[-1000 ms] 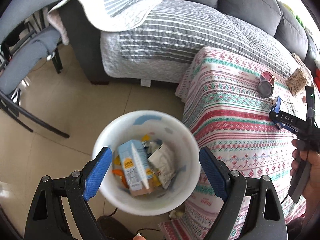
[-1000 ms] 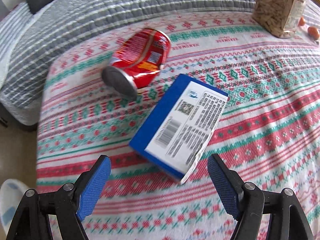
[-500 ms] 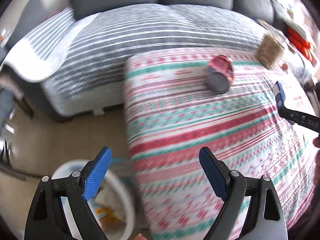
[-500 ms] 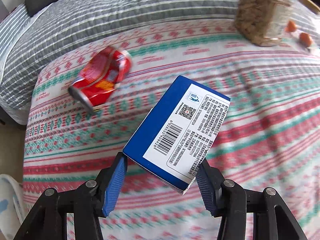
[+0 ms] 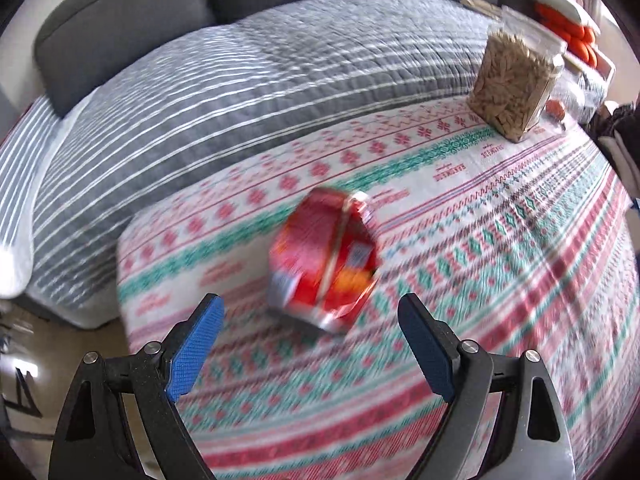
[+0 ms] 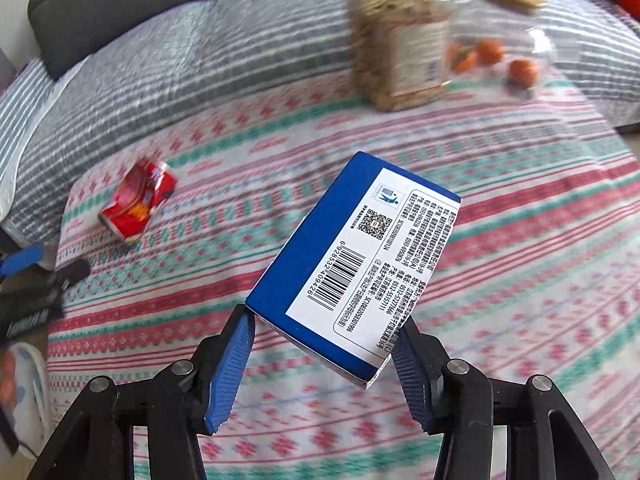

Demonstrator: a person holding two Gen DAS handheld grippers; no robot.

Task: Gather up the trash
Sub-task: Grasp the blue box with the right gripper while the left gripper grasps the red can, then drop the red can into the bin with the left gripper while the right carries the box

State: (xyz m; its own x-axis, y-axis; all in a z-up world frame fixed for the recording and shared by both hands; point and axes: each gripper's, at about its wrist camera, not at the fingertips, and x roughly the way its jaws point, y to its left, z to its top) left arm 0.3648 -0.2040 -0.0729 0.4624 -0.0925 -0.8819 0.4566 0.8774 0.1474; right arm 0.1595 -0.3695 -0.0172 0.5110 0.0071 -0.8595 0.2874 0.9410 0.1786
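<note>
A crushed red can (image 5: 325, 259) lies on its side on the patterned tablecloth (image 5: 500, 280), just ahead of my left gripper (image 5: 312, 354), which is open and empty. The can also shows in the right wrist view (image 6: 136, 208) at the left. My right gripper (image 6: 326, 356) is shut on a blue and white carton (image 6: 352, 264) and holds it above the cloth. The white trash bin (image 6: 24, 396) shows at the lower left edge of the right wrist view, beside the table.
A clear jar of seeds (image 5: 516, 84) stands at the table's far right corner, with small oranges (image 6: 520, 70) beside it. A grey striped sofa cover (image 5: 240, 80) lies behind the table. The left gripper (image 6: 28, 280) shows at the left edge of the right wrist view.
My left gripper swung from over the bin to the table, up to the red can. My right gripper closed on the blue carton and lifted it off the cloth.
</note>
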